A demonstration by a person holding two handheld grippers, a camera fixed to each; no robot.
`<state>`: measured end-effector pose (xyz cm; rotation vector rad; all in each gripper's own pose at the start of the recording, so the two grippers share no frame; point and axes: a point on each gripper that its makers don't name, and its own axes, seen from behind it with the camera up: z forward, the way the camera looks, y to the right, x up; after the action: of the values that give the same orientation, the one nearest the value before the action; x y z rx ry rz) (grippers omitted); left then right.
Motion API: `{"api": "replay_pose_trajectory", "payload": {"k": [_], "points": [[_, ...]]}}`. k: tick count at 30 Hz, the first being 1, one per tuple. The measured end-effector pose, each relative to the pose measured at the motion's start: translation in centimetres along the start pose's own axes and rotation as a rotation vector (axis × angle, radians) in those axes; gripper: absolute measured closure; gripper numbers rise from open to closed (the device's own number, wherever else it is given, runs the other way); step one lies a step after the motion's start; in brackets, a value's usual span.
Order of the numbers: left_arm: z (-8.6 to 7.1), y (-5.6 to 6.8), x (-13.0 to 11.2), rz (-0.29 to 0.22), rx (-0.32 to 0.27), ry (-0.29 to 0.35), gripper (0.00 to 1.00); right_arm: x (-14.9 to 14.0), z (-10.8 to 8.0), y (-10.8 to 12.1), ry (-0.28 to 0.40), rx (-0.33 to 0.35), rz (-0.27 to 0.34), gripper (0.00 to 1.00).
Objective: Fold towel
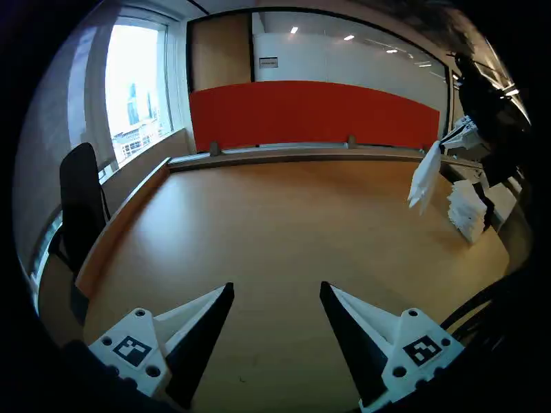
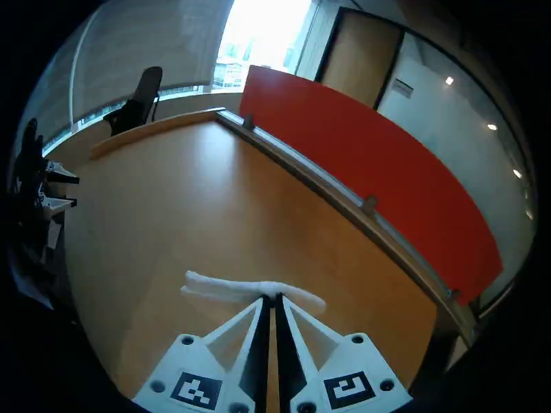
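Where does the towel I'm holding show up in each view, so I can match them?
Left gripper view: the towel hangs at the far right, above the table, from the right gripper.
Right gripper view: the towel lies across the bottom centre, pinched at the tips of the right gripper.
Shared landmark: the red panel along the table's far edge.

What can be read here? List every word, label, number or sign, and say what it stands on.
No text can be read.
Wall sign: too small and blurred to read.
Square markers on the left tongs and right tongs: coded patterns, no words or numbers.
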<state>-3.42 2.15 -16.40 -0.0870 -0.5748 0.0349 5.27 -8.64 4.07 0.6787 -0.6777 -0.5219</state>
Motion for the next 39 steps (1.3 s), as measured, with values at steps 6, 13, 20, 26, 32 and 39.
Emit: {"api": "replay_pose_trajectory", "payload": {"k": [6,13,20,26,32,39], "points": [[0.7,0.2,0.3,0.006,0.001,-0.004,0.08,-1.3,-0.6,2.6,-0.017,-0.025,0.029,0.95],[1.2,0.3,0.8,0.016,0.002,-0.008,0.08,-2.7,-1.5,5.6,-0.038,-0.053,0.053,0.95],[1.7,0.6,1.2,0.022,0.002,-0.012,0.07,-4.5,-2.7,8.8,-0.078,-0.091,0.067,0.95],[2.0,0.8,1.3,0.033,0.003,-0.016,0.08,-5.7,-3.9,11.7,-0.105,-0.135,0.083,0.95],[2.3,1.3,1.5,0.045,-0.001,-0.019,0.08,-6.7,-5.2,14.3,-0.121,-0.176,0.101,0.95],[2.6,1.6,1.7,0.051,-0.007,-0.020,0.08,-7.6,-6.7,16.9,-0.140,-0.216,0.110,0.95]]}}
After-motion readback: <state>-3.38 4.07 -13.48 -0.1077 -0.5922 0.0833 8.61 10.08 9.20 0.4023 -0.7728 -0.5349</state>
